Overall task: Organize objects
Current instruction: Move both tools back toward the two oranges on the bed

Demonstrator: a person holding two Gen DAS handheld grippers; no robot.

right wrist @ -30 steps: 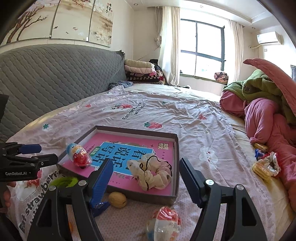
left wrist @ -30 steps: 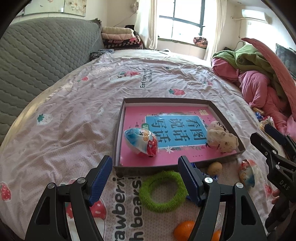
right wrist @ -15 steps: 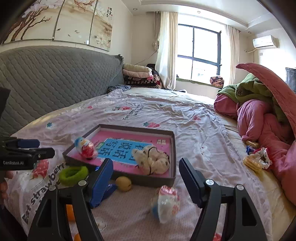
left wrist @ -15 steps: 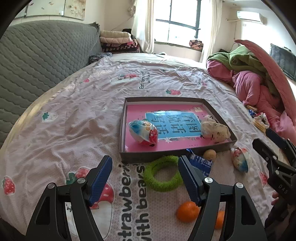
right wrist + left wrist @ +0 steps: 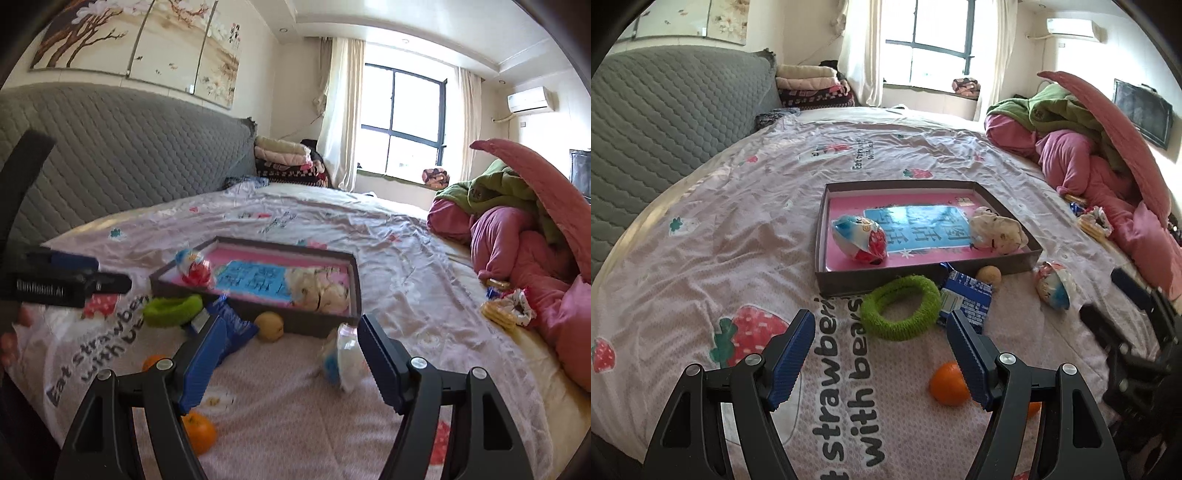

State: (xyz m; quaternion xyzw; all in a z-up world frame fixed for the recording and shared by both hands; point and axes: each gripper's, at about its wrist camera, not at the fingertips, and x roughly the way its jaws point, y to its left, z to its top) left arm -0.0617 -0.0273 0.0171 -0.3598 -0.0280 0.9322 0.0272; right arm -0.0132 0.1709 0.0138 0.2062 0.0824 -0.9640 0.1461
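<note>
Two things are lying inside the shallow brown tray (image 5: pixel 925 272) on the bed: a red, white and blue egg-shaped packet (image 5: pixel 860 243) at its near left and a cream speckled soft lump (image 5: pixel 996 235) at its right, both resting on the pink sheet with the blue label that lines the tray floor. Just outside the tray's near wall, a green fuzzy ring (image 5: pixel 901 313) is lying flat, with a blue carton (image 5: pixel 966 301) touching its right side and a small tan ball (image 5: pixel 989 275) sitting against the tray wall. A second egg-shaped packet (image 5: pixel 1054 289) is lying off to the right of the tray's near corner. Nearer the camera, an orange (image 5: pixel 947 384) is sitting on the sheet, and a second orange (image 5: pixel 199 432) is showing low in the right wrist view.

Left tongs (image 5: pixel 881 360) are standing wide apart with nothing between them, hanging over the pink strawberry-print bedsheet (image 5: pixel 701 258). Right tongs (image 5: pixel 291 360) are also spread wide and gripping nothing; the second packet is showing blurred just inside the right finger.

Compared with a second ago, both views are sitting farther back from the tray: the ring, carton and oranges, then partly cut off or hidden behind the fingers, are now showing in full, and the tray is looking smaller and farther up the frame. A grey quilted headboard (image 5: pixel 665 122) and a heap of pink and green bedding (image 5: pixel 1089 147) are bordering the bed.
</note>
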